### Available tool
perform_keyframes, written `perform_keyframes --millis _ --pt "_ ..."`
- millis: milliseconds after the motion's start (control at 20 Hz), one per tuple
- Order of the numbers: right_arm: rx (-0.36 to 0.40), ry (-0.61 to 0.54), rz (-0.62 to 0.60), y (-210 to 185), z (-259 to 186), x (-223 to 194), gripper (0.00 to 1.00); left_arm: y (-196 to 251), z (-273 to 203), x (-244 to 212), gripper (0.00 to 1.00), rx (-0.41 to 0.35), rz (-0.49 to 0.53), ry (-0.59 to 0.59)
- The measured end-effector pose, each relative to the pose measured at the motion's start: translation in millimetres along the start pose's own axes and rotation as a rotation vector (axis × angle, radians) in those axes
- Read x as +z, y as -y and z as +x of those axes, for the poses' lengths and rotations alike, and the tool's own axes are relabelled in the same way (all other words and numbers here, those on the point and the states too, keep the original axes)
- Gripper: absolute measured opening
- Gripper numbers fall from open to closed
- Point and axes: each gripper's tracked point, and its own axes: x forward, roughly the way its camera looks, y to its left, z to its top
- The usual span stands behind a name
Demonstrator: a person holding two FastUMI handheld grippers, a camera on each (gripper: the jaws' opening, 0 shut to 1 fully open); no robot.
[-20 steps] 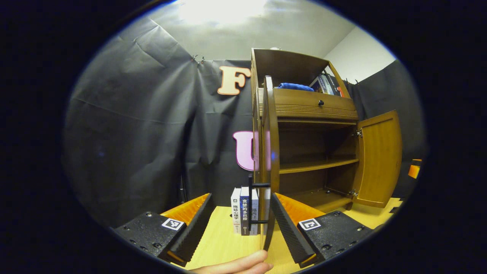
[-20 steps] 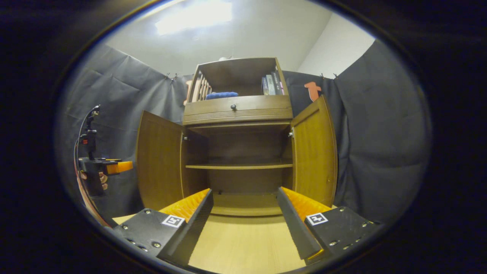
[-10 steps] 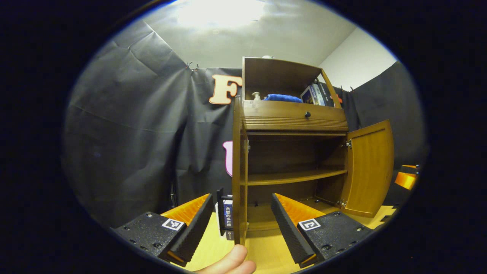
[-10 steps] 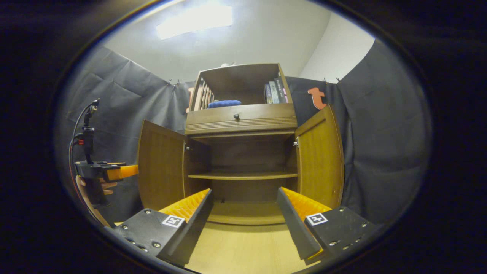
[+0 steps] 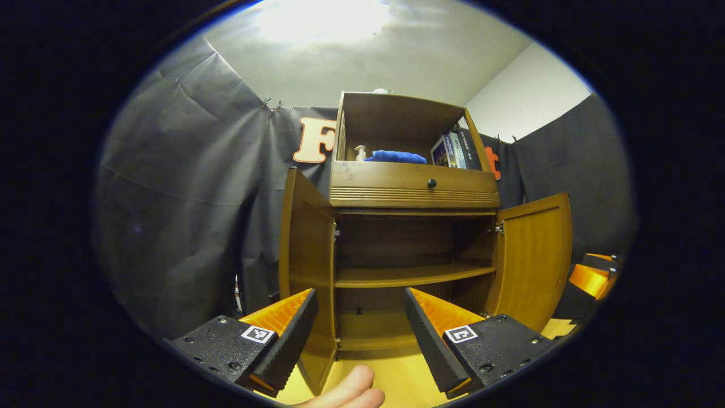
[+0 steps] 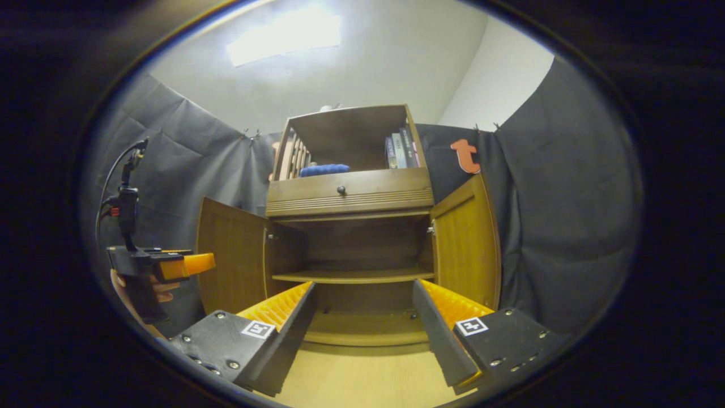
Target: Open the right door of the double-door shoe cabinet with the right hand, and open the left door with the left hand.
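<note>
The brown wooden shoe cabinet [image 5: 413,190] [image 6: 348,195] stands ahead with both lower doors swung outward. Its left door [image 5: 306,249] [image 6: 229,255] and right door [image 5: 535,255] [image 6: 467,243] stand wide, baring an inner shelf [image 5: 413,275] [image 6: 354,276] with nothing on it. My left gripper [image 5: 359,334] is open, a little in front of the cabinet's base, holding nothing. My right gripper [image 6: 362,331] is open too, facing the middle of the cabinet. In the right gripper view the left gripper [image 6: 170,266] shows in a hand at far left.
A drawer with a black knob [image 5: 431,183] [image 6: 341,190] sits above the doors. The top shelf holds a blue cloth [image 5: 395,157] [image 6: 324,169], books [image 5: 453,152] [image 6: 401,148] and a small bottle [image 5: 360,153]. The cabinet stands on a light wood surface [image 6: 362,374]. A fingertip [image 5: 348,391] shows at the bottom.
The left gripper view has swung from the left door's edge and handle to face the cabinet front; the door is no longer between its fingers. The right gripper has drifted slightly.
</note>
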Motion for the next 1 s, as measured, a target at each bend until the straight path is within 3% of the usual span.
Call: perform_keyframes --millis 100,150,200,500,1000 --pt "-0.013 0.006 -0.003 4 5 4 1.0 13 6 -2 0.89 -0.006 -0.021 0.002" --pt "-0.023 0.011 -0.004 7 7 8 1.0 19 12 -2 0.94 -0.006 -0.024 0.0" --pt "-0.038 0.017 -0.004 9 11 11 1.0 26 17 -4 0.89 -0.009 -0.026 0.0" --pt "-0.124 0.049 -0.019 23 40 21 1.0 72 59 -29 0.9 -0.029 -0.024 -0.029" --pt "-0.17 -0.059 -0.052 39 90 -26 1.0 81 111 -74 0.9 0.035 0.066 -0.092"
